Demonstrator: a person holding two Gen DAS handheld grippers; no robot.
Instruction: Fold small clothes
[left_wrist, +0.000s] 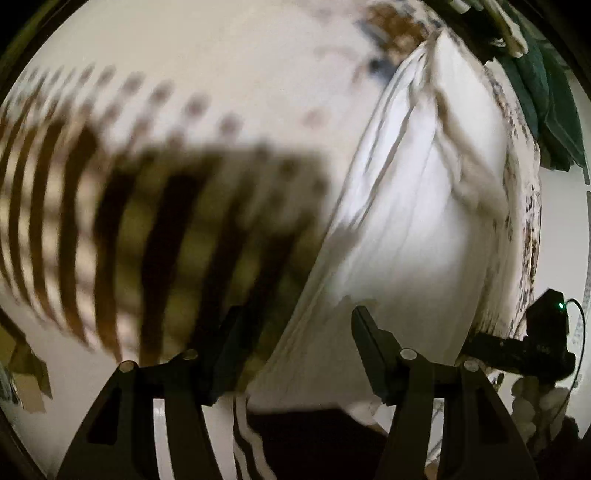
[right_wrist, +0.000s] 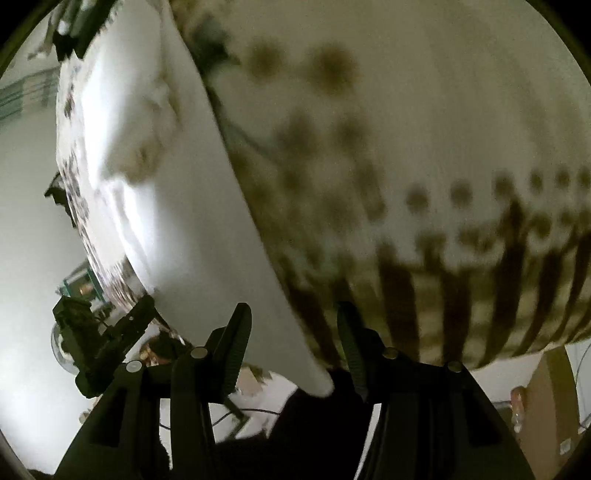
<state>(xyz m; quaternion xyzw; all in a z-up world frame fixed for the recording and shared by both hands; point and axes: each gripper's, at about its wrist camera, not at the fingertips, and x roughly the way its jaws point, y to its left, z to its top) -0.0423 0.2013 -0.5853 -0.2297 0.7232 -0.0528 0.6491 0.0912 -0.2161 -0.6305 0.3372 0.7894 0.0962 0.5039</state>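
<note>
One white garment (left_wrist: 413, 221) on patterned cloth (left_wrist: 147, 110), left gripper (left_wrist: 291, 347) fingers apart, right gripper (right_wrist: 291, 339) fingers apart, nothing gripped

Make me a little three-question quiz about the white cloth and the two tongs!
1. True or false: the left tongs are clamped shut on the white folded cloth.
2. What pattern is on the big cream fabric under the cloth: A) brown stripes and dots, B) red hearts, C) plain blue?
3. Fill in: the right tongs stand ____, fingers apart.

Key: 1 false, the fingers stand apart; 2 A; 3 open.
</note>
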